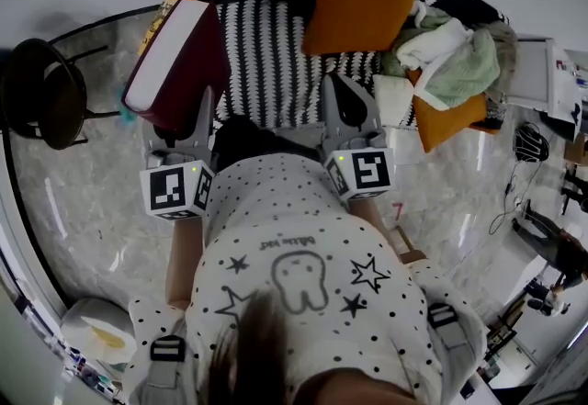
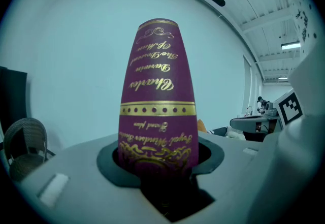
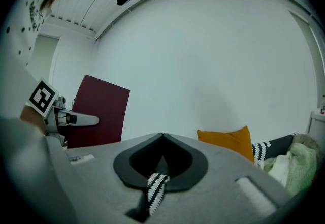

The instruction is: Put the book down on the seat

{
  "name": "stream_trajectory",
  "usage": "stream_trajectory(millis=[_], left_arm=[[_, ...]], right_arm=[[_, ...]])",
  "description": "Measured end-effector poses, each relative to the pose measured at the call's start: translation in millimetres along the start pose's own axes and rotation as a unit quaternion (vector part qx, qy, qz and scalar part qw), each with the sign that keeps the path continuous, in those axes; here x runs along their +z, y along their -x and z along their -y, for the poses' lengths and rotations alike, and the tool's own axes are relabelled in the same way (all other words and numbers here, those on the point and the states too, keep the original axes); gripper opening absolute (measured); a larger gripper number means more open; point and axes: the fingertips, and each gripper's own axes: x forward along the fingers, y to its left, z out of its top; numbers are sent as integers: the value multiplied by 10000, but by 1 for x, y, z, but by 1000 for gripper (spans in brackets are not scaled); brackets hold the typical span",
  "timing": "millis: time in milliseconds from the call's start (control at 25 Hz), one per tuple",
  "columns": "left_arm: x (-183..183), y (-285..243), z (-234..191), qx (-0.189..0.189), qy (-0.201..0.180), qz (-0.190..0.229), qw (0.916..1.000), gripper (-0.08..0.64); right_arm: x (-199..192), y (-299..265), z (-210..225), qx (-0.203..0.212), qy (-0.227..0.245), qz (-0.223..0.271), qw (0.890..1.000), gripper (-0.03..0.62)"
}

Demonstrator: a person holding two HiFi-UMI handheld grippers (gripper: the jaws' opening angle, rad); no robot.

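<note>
We hold the maroon hardback book [image 1: 175, 59] in the left gripper [image 1: 200, 116]. Its jaws clamp both covers at the lower end, with the gilt spine facing that gripper's camera. The book stands tilted in the air just left of the sofa seat [image 1: 266, 54], over the floor and not yet on the striped throw. The right gripper [image 1: 347, 105] has its jaws together on nothing, and only the throw shows through the slot below its tips. We judge the book thick, stiff and fairly heavy, with a smooth cover. Gripped at one end, it may pivot, so a hold nearer its middle would steady it.
</note>
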Motion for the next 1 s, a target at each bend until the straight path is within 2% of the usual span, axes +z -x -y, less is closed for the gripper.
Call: stream_trajectory(millis=[240,600,760,1000], left_arm=[[10,-21,-18,-244,44,-61,9997,232],[8,-34,-74,-487,99,-202,9986,232],[9,-34,-74,-573,111,-214,9981,232],[8,-32,-76,-509,98,-269,9983,232]], right_arm=[[9,-19,-5,-237,-47,-75,9997,0],[12,-48,-43,-539,-39,-112,9985,0],[14,-50,-43,-657,-69,-117,9977,0],[14,-50,-39,-659,-96,-144,9977,0]])
